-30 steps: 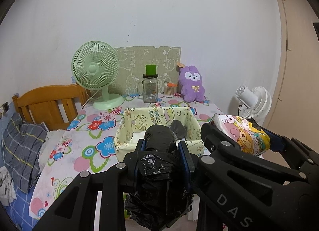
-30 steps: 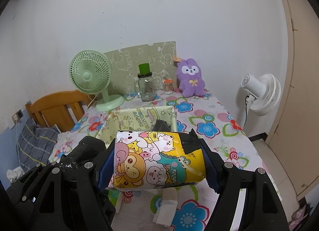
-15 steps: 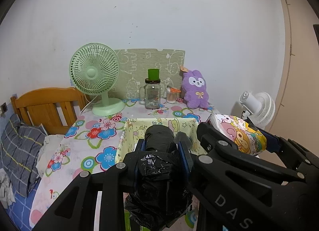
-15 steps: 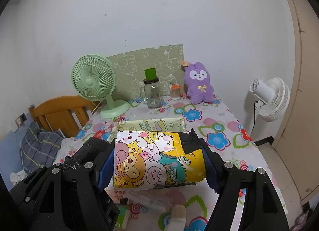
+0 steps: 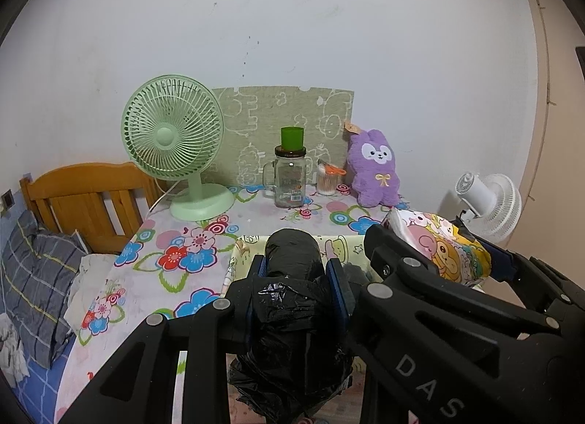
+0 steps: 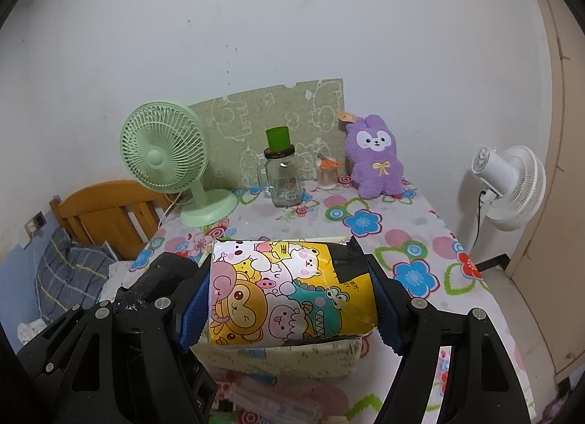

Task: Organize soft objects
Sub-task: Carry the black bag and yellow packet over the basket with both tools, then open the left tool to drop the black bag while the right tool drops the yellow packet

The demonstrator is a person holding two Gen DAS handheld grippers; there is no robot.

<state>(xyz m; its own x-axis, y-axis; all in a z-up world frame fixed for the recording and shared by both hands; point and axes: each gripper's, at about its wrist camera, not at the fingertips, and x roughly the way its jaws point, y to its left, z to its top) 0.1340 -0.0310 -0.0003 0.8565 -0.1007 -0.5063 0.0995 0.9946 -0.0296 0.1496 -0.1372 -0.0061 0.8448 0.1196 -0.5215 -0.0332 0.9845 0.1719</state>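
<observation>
My left gripper point(image 5: 297, 279) is shut on a roll of black plastic bags point(image 5: 292, 299), held above the near edge of a pale yellow cartoon-print fabric basket point(image 5: 243, 252). My right gripper point(image 6: 289, 299) is shut on a cartoon-print tissue pack point(image 6: 289, 296), held over the same basket point(image 6: 292, 356). The tissue pack point(image 5: 438, 248) and the right gripper's arm show at the right of the left wrist view. The black roll point(image 6: 153, 285) shows at the left of the right wrist view. A purple plush rabbit point(image 5: 374, 171) sits at the table's back.
On the floral tablecloth point(image 5: 175, 259) stand a green desk fan point(image 5: 175, 146), a glass jar with a green cup on top point(image 5: 290, 175), and a small toothpick jar point(image 5: 327, 180). A wooden bed frame point(image 5: 84, 193) with a pillow is left; a white fan point(image 6: 508, 186) right.
Both grippers have moved forward toward the table's back with their loads. The basket now lies closer beneath them and lower in view.
</observation>
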